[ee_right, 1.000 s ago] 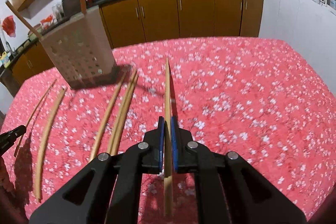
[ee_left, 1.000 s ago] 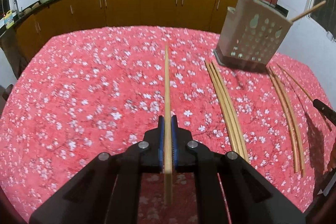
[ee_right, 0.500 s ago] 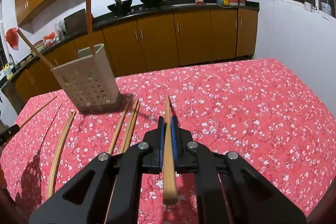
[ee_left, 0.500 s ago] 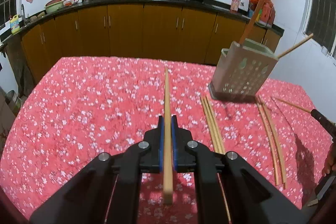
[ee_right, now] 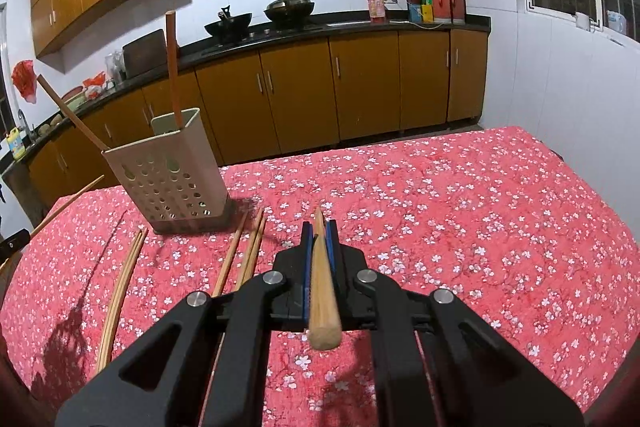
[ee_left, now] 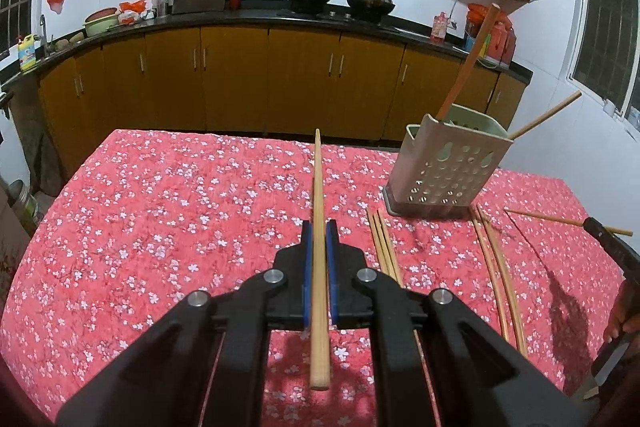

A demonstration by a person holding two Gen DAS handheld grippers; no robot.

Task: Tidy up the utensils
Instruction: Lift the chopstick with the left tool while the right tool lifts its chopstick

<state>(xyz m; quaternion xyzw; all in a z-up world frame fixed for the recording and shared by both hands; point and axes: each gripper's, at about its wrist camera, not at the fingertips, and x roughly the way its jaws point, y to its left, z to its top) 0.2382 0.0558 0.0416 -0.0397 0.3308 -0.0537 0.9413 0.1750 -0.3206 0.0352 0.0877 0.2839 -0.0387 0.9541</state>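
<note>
My left gripper (ee_left: 319, 227) is shut on a long wooden chopstick (ee_left: 318, 187) that points straight ahead above the table. My right gripper (ee_right: 319, 227) is shut on another wooden chopstick (ee_right: 322, 299), seen end-on and tilted toward the camera. A beige perforated utensil holder (ee_left: 444, 167) (ee_right: 170, 179) stands on the table with two chopsticks leaning out of it. It is ahead and to the right of the left gripper, and ahead and to the left of the right gripper. Loose chopsticks (ee_left: 384, 247) (ee_right: 248, 251) lie on the cloth in front of the holder.
The table wears a red floral cloth (ee_left: 180, 211) (ee_right: 460, 227). Two curved bamboo sticks (ee_left: 496, 267) (ee_right: 120, 283) lie beside the holder. The other gripper's tip with its chopstick shows at the right edge (ee_left: 600, 229). Brown kitchen cabinets (ee_left: 240, 75) and a counter stand behind the table.
Both grippers rose and tipped up with their chopsticks, so more of the kitchen shows and the holder sits lower and farther in each view. The grips stayed the same.
</note>
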